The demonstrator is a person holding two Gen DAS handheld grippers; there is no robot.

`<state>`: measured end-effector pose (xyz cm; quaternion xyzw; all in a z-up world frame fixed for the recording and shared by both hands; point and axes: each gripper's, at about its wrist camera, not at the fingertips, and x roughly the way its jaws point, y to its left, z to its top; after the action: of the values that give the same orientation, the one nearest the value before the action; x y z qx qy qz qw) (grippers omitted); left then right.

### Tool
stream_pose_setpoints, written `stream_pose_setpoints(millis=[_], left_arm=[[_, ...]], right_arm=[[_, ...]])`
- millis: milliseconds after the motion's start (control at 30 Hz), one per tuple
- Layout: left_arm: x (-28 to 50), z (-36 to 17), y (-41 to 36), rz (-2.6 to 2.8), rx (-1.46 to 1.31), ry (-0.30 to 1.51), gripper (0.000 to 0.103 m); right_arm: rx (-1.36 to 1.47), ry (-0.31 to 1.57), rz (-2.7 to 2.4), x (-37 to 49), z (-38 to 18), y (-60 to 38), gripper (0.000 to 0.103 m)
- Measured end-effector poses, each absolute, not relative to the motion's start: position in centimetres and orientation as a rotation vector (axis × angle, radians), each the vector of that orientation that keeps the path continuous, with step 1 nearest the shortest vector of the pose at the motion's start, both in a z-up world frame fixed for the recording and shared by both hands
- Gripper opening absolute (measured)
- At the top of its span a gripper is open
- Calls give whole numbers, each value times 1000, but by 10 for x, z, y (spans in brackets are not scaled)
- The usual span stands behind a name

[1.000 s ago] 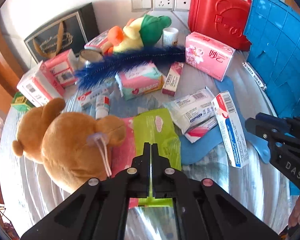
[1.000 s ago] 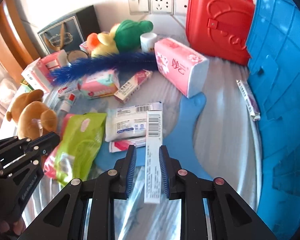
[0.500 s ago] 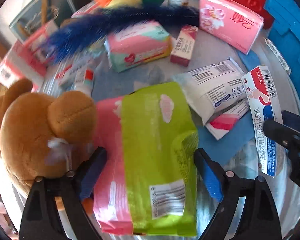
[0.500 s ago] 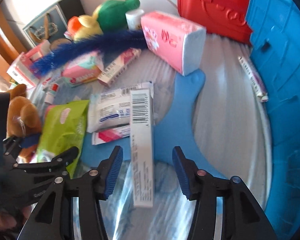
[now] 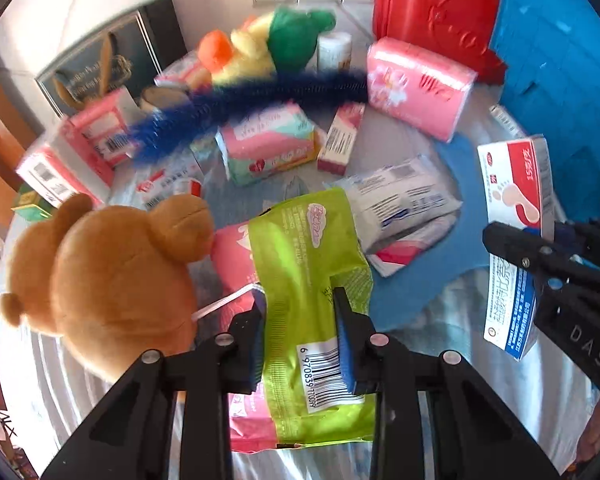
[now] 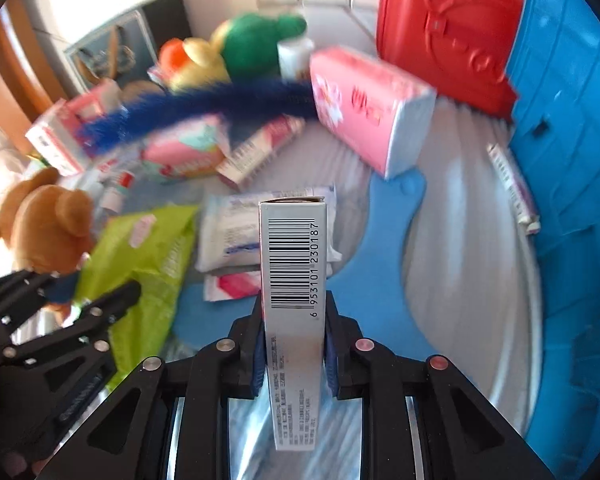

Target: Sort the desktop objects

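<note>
Left gripper (image 5: 300, 340) just closed, clamped on green packet (image 5: 308, 280) beside brown teddy bear (image 5: 100, 280). Right gripper (image 6: 294, 344) just closed, clamped on white box (image 6: 294, 280).

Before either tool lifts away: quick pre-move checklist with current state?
1. Left tool closed on the green packet: ok, jaws have just been closing and the pads pinch its lower part.
2. Left tool holds only the green packet: cannot tell, the pink packet lies directly under it.
3. Right tool gripping the white carton: ok, pads press both long sides.
4. Carton square in the grip: ok, it runs straight along the fingers.
5. Teddy bear clear of the left tool: not ok, it sits right against the left finger, its string beside the pad.
6. Drop-off spot: cannot tell.
</note>
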<state>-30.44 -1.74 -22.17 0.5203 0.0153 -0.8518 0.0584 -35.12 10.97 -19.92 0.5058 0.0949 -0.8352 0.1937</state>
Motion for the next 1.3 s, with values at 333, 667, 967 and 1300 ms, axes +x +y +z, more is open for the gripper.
stream_pose_setpoints(millis=[333, 667, 967, 1300], left_arm=[[-251, -146, -9, -2703, 1306, 53, 28], [-216, -124, -17, -2750, 1291, 143, 29], [-196, -210, 31, -2615, 1645, 139, 58], [-183, -255, 56, -2429, 1750, 17, 79]], right_arm=[[1210, 272, -2437, -303, -122, 115, 23], [1195, 274, -2432, -271, -102, 121, 23], [1395, 307, -2350, -261, -159, 141, 23], [1574, 277, -2247, -251, -220, 178, 23]])
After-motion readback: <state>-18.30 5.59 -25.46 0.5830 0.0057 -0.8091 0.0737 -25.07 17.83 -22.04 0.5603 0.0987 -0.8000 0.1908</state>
